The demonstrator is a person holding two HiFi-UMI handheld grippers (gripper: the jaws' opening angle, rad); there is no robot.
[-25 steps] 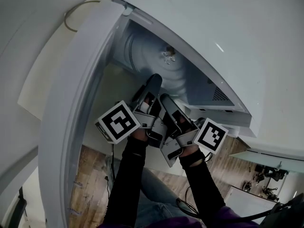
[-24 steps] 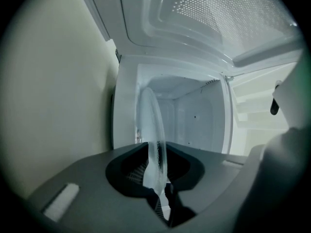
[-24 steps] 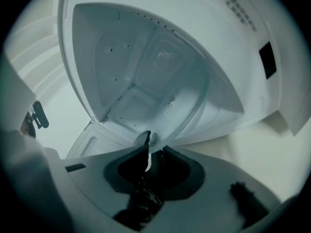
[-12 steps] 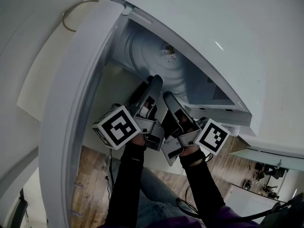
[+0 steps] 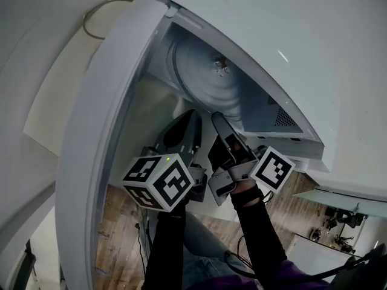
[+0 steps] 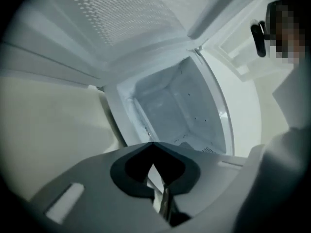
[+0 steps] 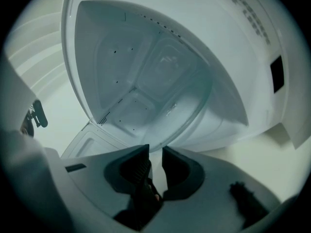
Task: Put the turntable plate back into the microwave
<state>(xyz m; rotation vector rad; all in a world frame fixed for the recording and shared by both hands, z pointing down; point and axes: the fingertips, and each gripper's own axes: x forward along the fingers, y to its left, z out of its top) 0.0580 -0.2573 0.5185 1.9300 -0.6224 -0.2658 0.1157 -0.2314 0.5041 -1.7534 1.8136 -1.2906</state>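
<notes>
The clear glass turntable plate (image 5: pixel 208 77) stands tilted on edge in the mouth of the open white microwave (image 5: pixel 272 35). In the right gripper view the plate (image 7: pixel 146 67) fills the frame, and its lower rim sits between the jaws of my right gripper (image 7: pixel 155 152), which is shut on it. In the head view my right gripper (image 5: pixel 216 117) reaches up to the plate's near rim. My left gripper (image 5: pixel 192 115) hangs just left of it, apart from the plate. Its jaws (image 6: pixel 152 144) are shut tip to tip with nothing between them, pointing at the microwave cavity (image 6: pixel 165 106).
The microwave door (image 5: pixel 91 156) swings out along the left, close beside my left gripper. A pale counter (image 5: pixel 145 113) lies under the microwave. Wooden floor (image 5: pixel 118 222) shows far below, with a cable loop (image 5: pixel 97 17) behind the microwave.
My left gripper has let go of the plate, drawn back from its rim, rolled over and shut. The right gripper keeps its hold; the plate now sits slightly further right.
</notes>
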